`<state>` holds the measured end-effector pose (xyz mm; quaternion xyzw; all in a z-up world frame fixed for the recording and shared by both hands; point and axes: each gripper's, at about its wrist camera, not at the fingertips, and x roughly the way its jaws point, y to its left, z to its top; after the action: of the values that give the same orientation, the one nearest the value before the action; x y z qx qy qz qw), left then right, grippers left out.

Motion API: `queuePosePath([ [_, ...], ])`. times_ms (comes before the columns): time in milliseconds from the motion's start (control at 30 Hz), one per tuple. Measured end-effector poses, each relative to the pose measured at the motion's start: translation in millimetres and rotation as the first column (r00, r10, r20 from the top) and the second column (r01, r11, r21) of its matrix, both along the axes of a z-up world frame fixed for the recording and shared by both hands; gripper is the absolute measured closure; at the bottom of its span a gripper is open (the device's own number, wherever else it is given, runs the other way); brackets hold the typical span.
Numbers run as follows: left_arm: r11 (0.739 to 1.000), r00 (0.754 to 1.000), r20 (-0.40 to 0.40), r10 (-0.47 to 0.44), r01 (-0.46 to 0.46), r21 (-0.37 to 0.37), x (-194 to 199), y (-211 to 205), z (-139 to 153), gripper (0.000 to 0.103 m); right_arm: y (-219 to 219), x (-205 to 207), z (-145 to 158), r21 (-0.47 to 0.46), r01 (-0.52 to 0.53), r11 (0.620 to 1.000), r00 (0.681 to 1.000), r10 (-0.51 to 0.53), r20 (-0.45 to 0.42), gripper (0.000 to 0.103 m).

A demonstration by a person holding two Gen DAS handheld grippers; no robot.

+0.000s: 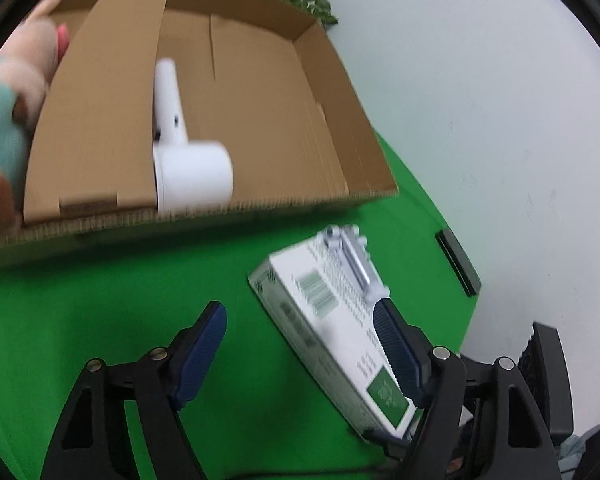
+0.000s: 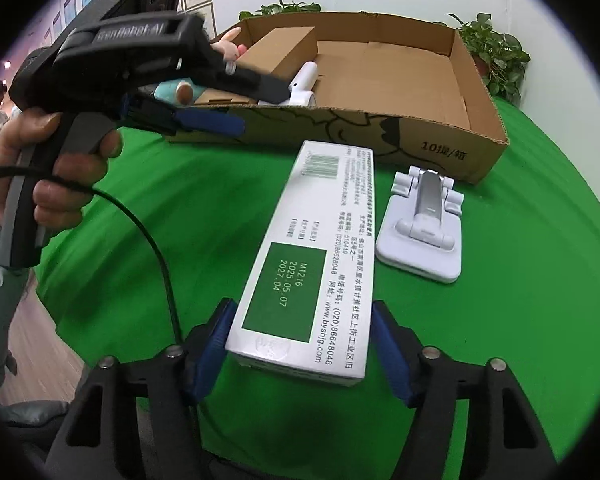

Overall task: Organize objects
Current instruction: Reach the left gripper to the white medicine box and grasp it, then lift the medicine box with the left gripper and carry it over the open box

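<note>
A long white box with green labels (image 2: 312, 252) lies on the green table; it also shows in the left wrist view (image 1: 332, 336). My right gripper (image 2: 300, 344) is open, its blue pads on either side of the box's near end, with small gaps. My left gripper (image 1: 300, 340) is open and empty above the table near the cardboard box (image 1: 219, 100); it also shows in the right wrist view (image 2: 203, 120). In the cardboard box (image 2: 380, 76) lie a white hair dryer (image 1: 183, 152), a plush toy (image 1: 15, 92) and a smaller brown carton (image 2: 279, 52).
A white folding phone stand (image 2: 422, 224) lies on the table right of the long box. Potted plants (image 2: 496, 52) stand behind the cardboard box by the wall. A black object (image 1: 458, 262) lies at the table's right edge. A person stands at far left.
</note>
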<state>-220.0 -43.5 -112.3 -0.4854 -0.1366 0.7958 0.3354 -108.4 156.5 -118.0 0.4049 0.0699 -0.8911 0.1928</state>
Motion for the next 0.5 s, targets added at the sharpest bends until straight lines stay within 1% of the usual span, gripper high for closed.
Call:
queuePosePath([
  [100, 0.999, 0.997, 0.071, -0.033, 0.031, 0.033, 13.5, -0.1, -16.5, 0.032, -2.4, 4.2, -0.1, -0.026, 0.007, 1.000, 1.000, -0.006, 0.013, 0.038],
  [167, 0.996, 0.991, 0.119, -0.060, 0.053, 0.068, 24.3, 2.4, -28.4, 0.032, -5.7, 7.1, 0.4, -0.045, 0.003, 0.999, 1.000, -0.002, 0.024, 0.038],
  [267, 0.987, 0.973, 0.208, -0.098, 0.068, 0.144, 40.6, 9.5, -49.1, 0.032, -11.0, 11.5, 1.2, -0.103, -0.016, 0.995, 0.998, 0.022, 0.051, 0.039],
  [300, 0.986, 0.977, 0.203, -0.072, 0.038, 0.164, 43.7, 7.3, -50.9, 0.032, -13.4, 13.5, 1.3, -0.119, -0.022, 0.993, 0.998, 0.029, 0.057, 0.039],
  [333, 0.984, 0.975, 0.214, -0.063, 0.024, 0.178, 43.7, 5.6, -52.5, 0.032, -15.9, 15.9, 1.1, -0.126, -0.022, 0.992, 0.998, 0.029, 0.055, 0.039],
  [400, 0.973, 0.965, 0.258, -0.045, -0.017, 0.230, 47.9, 2.2, -56.9, 0.035, -14.6, 16.5, 0.4, -0.151, -0.013, 0.988, 0.998, 0.023, 0.064, 0.039],
  [433, 0.972, 0.964, 0.263, -0.029, -0.034, 0.234, 48.9, 2.1, -57.5, 0.036, -12.4, 16.3, 0.2, -0.167, -0.012, 0.986, 0.997, 0.024, 0.072, 0.039],
  [467, 0.974, 0.963, 0.267, -0.024, -0.038, 0.225, 49.7, 3.1, -58.5, 0.041, -10.4, 16.2, 0.3, -0.177, -0.012, 0.984, 0.997, 0.026, 0.078, 0.039],
  [500, 0.977, 0.965, 0.262, -0.021, -0.036, 0.210, 49.7, 4.1, -58.0, 0.043, -9.5, 17.0, -0.1, -0.184, -0.015, 0.983, 0.997, 0.029, 0.078, 0.039],
])
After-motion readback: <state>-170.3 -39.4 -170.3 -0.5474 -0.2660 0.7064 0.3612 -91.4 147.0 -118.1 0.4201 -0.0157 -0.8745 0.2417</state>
